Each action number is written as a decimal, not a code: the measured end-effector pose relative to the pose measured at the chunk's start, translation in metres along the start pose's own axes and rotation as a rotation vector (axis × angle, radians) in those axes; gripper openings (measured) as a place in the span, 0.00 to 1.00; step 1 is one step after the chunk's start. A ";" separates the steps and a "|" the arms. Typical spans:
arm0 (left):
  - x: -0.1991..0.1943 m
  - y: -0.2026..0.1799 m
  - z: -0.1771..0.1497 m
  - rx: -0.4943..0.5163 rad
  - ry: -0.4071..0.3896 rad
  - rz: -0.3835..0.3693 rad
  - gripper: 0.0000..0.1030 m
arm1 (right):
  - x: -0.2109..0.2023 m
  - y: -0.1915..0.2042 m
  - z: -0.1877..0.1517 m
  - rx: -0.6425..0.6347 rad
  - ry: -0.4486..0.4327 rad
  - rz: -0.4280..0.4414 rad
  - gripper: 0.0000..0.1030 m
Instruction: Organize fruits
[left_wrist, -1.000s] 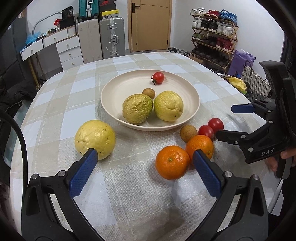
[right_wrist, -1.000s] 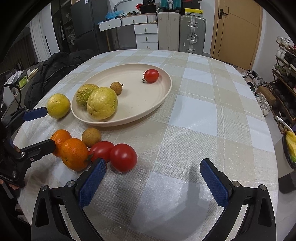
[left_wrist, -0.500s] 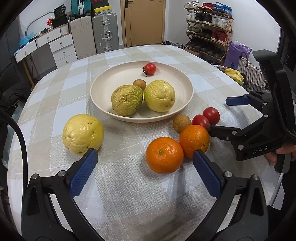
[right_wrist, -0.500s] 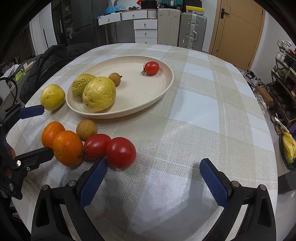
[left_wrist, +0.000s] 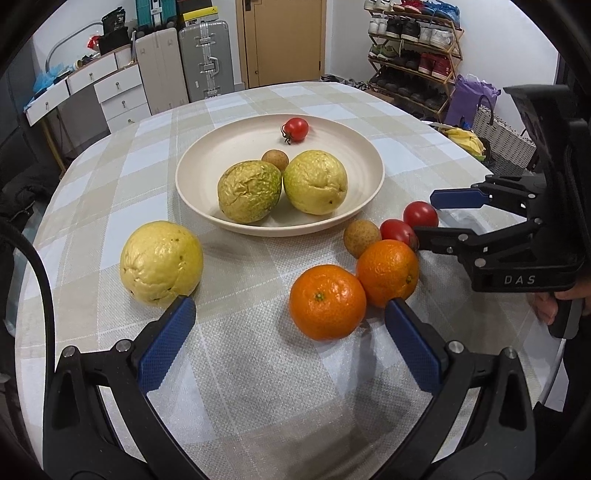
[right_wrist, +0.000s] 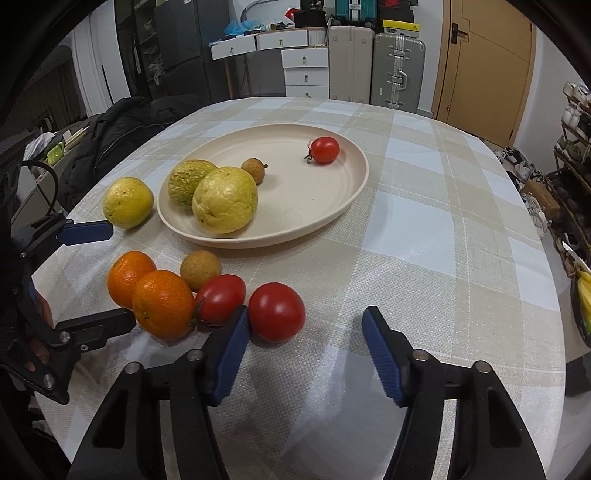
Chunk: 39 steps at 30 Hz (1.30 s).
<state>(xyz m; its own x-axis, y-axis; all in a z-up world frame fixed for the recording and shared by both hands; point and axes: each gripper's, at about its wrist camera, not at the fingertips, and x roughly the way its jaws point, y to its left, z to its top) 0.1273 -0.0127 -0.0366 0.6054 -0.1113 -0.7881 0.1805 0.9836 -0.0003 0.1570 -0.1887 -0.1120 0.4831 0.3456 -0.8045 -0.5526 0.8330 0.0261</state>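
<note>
Since a second ago the right hand-held gripper (right_wrist: 306, 338) has narrowed its jaws and come in on the nearest round red tomato (right_wrist: 276, 311), whose near left side now sits just against the left blue pad, while the right pad stands apart from it; the jaws are apart and clamp nothing. The left hand-held gripper (left_wrist: 290, 328) has eased nearer the fruit, its jaws spread wide, with the near bright orange mandarin (left_wrist: 327, 301) just beyond and between its pads.

On the checked beige-and-white cloth of the worktop (right_wrist: 424, 229) a second red tomato (right_wrist: 220, 299), a second orange mandarin (right_wrist: 129, 277), and a small brown round longan (right_wrist: 200, 269) cluster to the left of the tomato. A large wrinkled yellow fruit (left_wrist: 161, 263) lies alone on the left. The shallow cream plate (left_wrist: 207, 177) farther back holds two similar yellow-green fruits, a small brown longan and a small red tomato (left_wrist: 295, 129).
</note>
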 end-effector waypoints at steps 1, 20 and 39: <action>0.001 0.000 0.000 -0.001 0.001 -0.002 0.99 | 0.000 0.001 0.000 -0.002 -0.001 0.001 0.59; -0.001 0.011 0.000 -0.040 0.020 -0.055 0.99 | -0.011 0.003 0.000 -0.005 -0.051 0.065 0.29; 0.007 0.011 -0.005 -0.041 0.025 -0.097 0.75 | -0.016 -0.004 0.000 0.020 -0.078 0.051 0.29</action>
<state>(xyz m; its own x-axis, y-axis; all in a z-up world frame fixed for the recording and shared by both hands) 0.1296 -0.0024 -0.0446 0.5670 -0.2034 -0.7982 0.2054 0.9733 -0.1021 0.1514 -0.1971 -0.0990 0.5064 0.4195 -0.7534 -0.5644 0.8218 0.0782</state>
